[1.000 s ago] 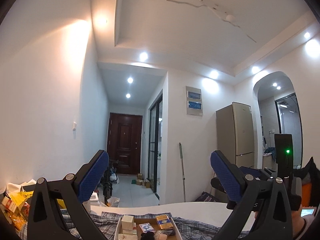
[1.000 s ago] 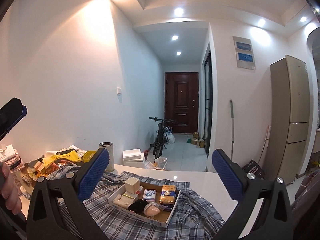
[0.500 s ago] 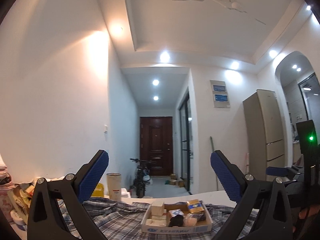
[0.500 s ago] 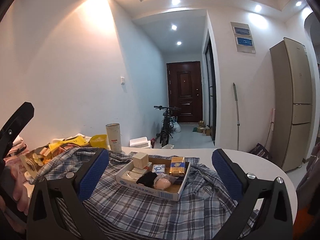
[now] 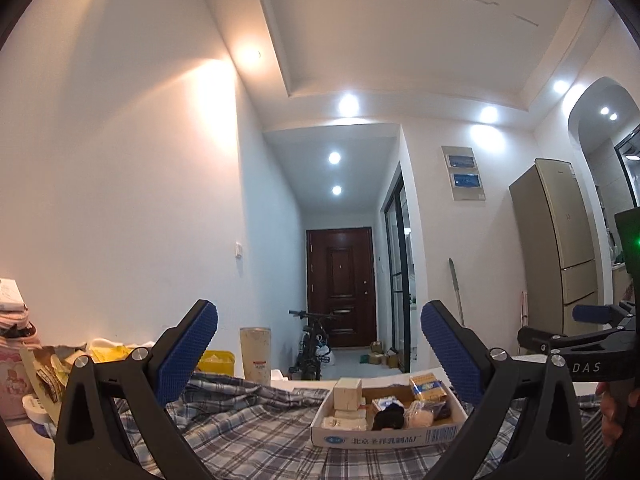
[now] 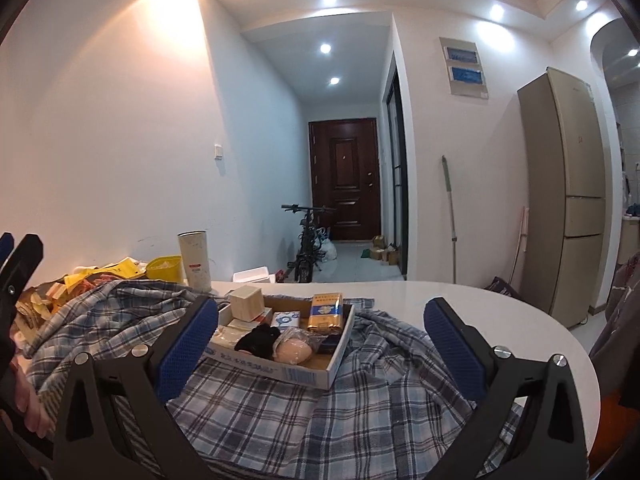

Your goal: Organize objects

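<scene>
**Box of small goods sitting on a plaid shirt, both grippers open**

A shallow cardboard box (image 6: 316,374) is lying on a blue plaid shirt (image 6: 280,412) that is covering the near part of the white bench (image 6: 480,304). Inside it, a pale cube (image 6: 247,302), a gold packet (image 6: 326,312), a black bundle (image 6: 256,338) and a pinkish wrapped lump (image 6: 294,350) are crowding together. The right gripper (image 6: 320,340) is hovering over the shirt with its fingers spread wide, gripping nothing. The left gripper (image 5: 320,356) is likewise hanging open and empty, facing the box. A tall cup (image 6: 195,260) and a yellow tub (image 6: 164,268) are standing beyond the shirt.
</scene>
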Demonstrator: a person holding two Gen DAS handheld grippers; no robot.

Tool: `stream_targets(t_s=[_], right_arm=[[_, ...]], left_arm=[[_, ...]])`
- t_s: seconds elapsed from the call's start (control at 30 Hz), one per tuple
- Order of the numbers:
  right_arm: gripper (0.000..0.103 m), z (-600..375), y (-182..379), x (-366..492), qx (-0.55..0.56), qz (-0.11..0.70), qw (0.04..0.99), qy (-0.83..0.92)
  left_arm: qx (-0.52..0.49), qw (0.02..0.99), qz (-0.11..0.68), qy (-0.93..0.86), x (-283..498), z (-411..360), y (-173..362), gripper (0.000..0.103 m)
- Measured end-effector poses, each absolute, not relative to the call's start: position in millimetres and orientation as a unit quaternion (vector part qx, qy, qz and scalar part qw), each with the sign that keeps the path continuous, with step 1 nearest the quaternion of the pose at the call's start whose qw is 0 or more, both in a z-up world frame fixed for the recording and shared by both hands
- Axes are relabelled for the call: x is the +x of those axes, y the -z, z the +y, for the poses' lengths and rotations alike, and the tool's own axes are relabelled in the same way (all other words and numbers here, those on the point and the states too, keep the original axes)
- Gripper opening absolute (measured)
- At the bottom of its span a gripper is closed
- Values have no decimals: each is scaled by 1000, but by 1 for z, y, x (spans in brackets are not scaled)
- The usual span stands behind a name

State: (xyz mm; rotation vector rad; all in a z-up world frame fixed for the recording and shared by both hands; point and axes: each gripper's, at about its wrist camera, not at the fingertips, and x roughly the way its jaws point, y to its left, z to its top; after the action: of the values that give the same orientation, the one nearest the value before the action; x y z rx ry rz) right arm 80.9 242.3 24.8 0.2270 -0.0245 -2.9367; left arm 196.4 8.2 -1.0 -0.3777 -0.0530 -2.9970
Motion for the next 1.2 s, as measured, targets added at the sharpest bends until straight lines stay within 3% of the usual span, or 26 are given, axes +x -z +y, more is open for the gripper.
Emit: stream_targets(t_s=[0.3, 0.53, 1.2], right_arm=[[103, 253, 12, 85, -14, -11, 42, 999], [103, 270, 15, 80, 4, -47, 53, 997], [103, 267, 15, 75, 16, -42, 65, 997]], left_arm=[[-112, 53, -46, 991, 179, 14, 24, 103], [-82, 47, -79, 992, 165, 28, 26, 103], [-38, 17, -76, 996, 141, 28, 27, 103]])
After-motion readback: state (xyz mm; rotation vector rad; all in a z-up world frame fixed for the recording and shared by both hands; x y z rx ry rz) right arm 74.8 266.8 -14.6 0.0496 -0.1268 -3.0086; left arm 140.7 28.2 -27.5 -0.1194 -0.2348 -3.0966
